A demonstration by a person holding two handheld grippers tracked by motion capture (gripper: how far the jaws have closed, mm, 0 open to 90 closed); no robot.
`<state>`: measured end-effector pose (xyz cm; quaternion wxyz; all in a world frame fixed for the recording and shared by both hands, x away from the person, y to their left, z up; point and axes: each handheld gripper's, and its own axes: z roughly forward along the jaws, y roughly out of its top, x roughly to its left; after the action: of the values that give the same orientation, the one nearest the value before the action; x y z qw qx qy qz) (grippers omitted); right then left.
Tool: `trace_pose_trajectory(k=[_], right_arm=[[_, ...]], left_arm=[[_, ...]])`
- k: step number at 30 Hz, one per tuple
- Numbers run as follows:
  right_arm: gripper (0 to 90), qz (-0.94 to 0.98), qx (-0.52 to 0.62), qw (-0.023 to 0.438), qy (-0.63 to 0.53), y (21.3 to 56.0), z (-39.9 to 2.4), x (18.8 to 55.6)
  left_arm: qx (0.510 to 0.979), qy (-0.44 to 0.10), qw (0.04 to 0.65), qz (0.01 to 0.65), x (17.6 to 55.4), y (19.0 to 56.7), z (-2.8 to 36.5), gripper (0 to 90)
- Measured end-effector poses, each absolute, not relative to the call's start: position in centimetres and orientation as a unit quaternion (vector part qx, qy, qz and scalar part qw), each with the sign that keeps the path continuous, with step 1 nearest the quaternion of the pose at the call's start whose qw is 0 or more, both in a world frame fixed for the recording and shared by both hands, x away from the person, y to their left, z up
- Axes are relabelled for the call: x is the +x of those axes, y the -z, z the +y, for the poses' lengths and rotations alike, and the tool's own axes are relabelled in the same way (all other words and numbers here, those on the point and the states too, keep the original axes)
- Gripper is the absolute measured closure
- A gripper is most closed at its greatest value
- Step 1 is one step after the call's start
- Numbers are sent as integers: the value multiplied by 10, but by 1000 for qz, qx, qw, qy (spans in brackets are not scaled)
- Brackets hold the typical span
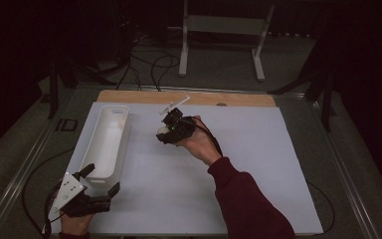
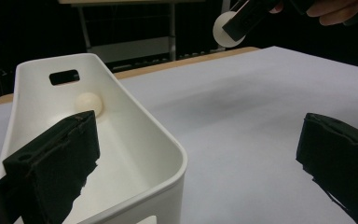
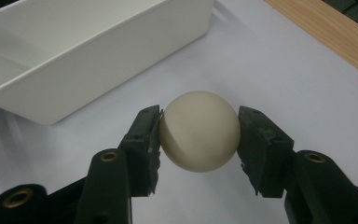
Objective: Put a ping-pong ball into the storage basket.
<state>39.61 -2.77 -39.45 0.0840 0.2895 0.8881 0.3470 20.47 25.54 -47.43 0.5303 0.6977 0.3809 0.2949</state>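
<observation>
My right gripper (image 3: 199,133) is shut on a cream ball (image 3: 200,122), which sits squarely between both pads above the white mat. From the high view this gripper (image 1: 171,130) hangs over the middle of the mat, right of the long white tray (image 1: 95,137). A second cream ball (image 2: 88,103) lies inside the tray (image 2: 135,116) at its far end. My left gripper (image 1: 103,178) stands open at the tray's near end with nothing between its pads. In the left gripper view (image 2: 198,158) one jaw is over the tray's near corner and the other over the mat.
A white mat (image 1: 219,164) covers most of the table, and a wooden strip (image 1: 189,97) shows along the far edge. A metal frame (image 1: 224,30) and cables lie on the dark floor behind. A sleeved forearm (image 1: 243,199) crosses the mat's right half.
</observation>
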Motion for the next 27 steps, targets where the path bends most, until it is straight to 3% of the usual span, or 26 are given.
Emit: trace_pose_trajectory(k=[27], right_arm=[[502, 895, 261, 80, -352, 389, -17, 385]], left_arm=[[697, -295, 531, 382, 205, 475, 255, 0]])
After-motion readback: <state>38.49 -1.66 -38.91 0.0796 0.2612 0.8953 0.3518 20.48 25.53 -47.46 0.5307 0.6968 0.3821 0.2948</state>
